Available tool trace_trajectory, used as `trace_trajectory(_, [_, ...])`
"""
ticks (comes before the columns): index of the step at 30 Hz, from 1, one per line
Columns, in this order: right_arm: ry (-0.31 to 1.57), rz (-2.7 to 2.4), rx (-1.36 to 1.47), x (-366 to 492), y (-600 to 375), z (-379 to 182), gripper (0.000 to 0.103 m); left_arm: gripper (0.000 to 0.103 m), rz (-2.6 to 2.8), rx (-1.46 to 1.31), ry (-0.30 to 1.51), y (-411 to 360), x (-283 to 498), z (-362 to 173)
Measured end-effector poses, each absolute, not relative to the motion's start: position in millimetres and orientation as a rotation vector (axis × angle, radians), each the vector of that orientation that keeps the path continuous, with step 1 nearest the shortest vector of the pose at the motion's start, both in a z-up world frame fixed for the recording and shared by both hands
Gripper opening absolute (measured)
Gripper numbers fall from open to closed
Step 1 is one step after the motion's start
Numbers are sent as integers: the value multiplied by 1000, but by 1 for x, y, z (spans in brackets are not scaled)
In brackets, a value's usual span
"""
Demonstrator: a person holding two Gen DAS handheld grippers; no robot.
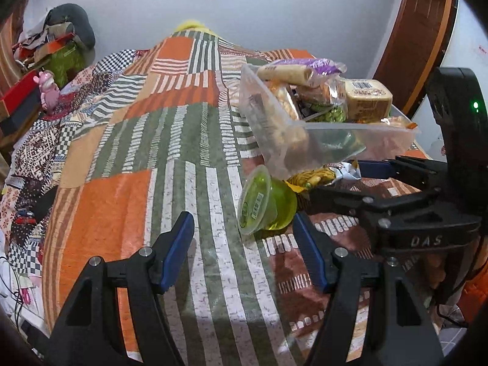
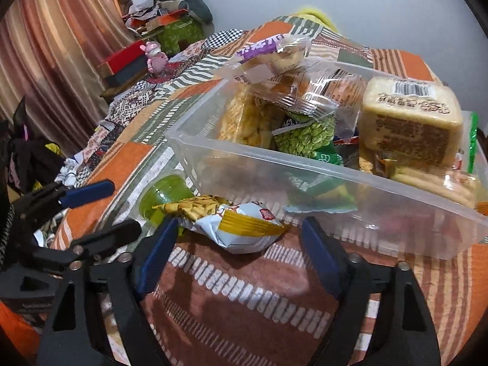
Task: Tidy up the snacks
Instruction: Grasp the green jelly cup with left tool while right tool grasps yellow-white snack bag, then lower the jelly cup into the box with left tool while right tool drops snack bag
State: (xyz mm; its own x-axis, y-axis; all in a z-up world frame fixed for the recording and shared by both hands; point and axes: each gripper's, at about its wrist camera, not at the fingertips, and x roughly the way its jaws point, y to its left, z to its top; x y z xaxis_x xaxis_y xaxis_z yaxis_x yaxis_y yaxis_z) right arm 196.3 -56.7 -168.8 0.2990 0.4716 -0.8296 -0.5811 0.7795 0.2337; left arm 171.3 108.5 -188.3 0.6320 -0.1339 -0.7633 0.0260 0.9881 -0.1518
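Observation:
A clear plastic bin (image 1: 370, 135) (image 2: 305, 180) stands on the patchwork quilt (image 1: 183, 140) (image 2: 244, 289), piled with wrapped snacks. In front of it a green jelly cup (image 1: 265, 201) (image 2: 161, 196) lies on its side. My left gripper (image 1: 244, 228) (image 2: 123, 207) is open, with the cup just past its fingertips and nearer the right pad. Beside the cup lies a white-and-yellow snack packet (image 2: 244, 225) (image 1: 317, 177). My right gripper (image 2: 238, 231) (image 1: 332, 178) is open around the packet: the left pad is at its edge, the right pad stands clear.
A pink toy figure (image 1: 48, 90) (image 2: 155, 58) and a red box (image 1: 18, 97) sit at the bed's far left, beside a heap of clutter (image 1: 61, 36). A wooden door (image 1: 421, 30) is at the right. Striped curtains (image 2: 45, 61) hang past the bed's left edge.

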Motion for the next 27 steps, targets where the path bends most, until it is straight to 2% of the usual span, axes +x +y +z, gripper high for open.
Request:
trace_trajectory(2, [1049,710,-120,193,-56,-168,60,67,-97,-128,890,107,174,-192])
trace_trajectory(5, [1033,715,-125,189,-58,-165,40,67,-108,-117,896,100,178,-195])
trace_trajectory(8, [1023,722,-101,188,-63,-163,33,67,-120,-99,886,92,184,-195])
trace_trajectory(14, [992,697,-87,183,-79,-155,31,66,-121,-58,876,77,198,-197])
trace_trajectory(16, [979,682,-86,181,-86,-151,30,58,-112,-38,882,74,201,-201])
trace_trajectory(18, [972,671,-81,180,-92,-148,30,44,-105,-32,895,72,205,-204])
trace_trajectory(27, [933,620,-39,173,-124,-130,30,40,-112,-61,861,74,189,-189])
